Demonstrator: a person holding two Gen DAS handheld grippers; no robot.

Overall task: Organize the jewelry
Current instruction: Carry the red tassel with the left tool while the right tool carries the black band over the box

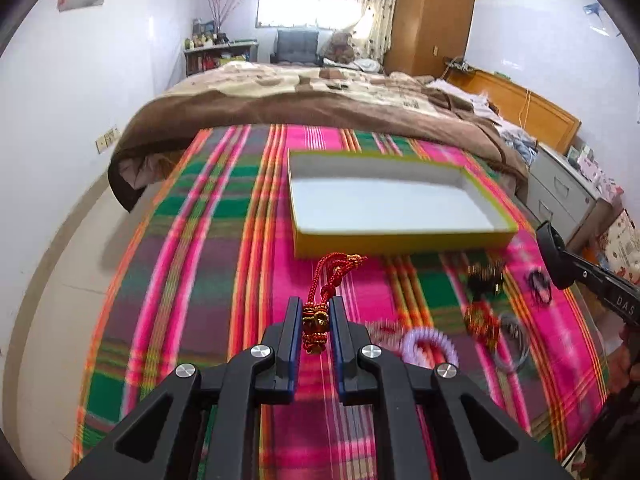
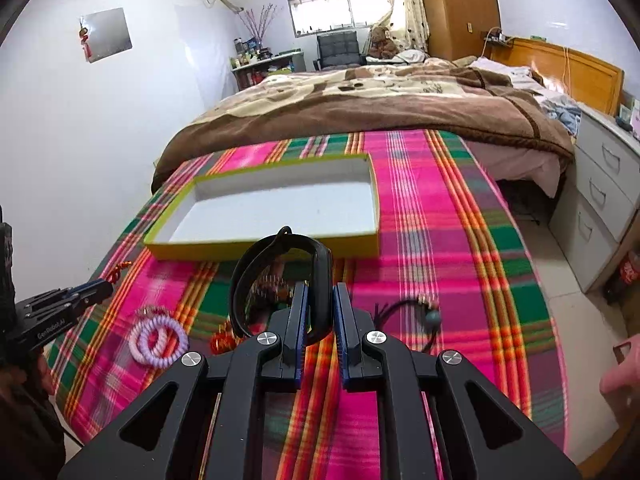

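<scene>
Jewelry lies scattered on the plaid cloth (image 1: 208, 240) on the near side of the shallow box (image 1: 400, 236), and we take that box as our landmark. Our left gripper (image 1: 316, 312) is pinching a red knotted cord charm (image 1: 318, 320) between its fingers; the cord loops up and forward, its tip reaching almost to the box's near wall. Our right gripper (image 2: 320, 304) is clamped on a black bangle (image 2: 280, 276), whose ring stands upright before the box's near wall in the right wrist view.

Still on the cloth, nearer to us than the box, we see a lilac spiral hair tie (image 2: 158, 340), a red and gold ornament (image 1: 482, 320), a dark beaded piece (image 1: 484, 276), a small dark loop (image 1: 538, 286) and a clear ring (image 1: 510, 340), all blurred. In the right wrist view a dark cord with a bead (image 2: 424, 312) lies toward the box's right end.

The box, white inside with a yellow-green outer wall, holds nothing. Beyond the box, a brown blanket (image 1: 320, 104) covers the bed.
</scene>
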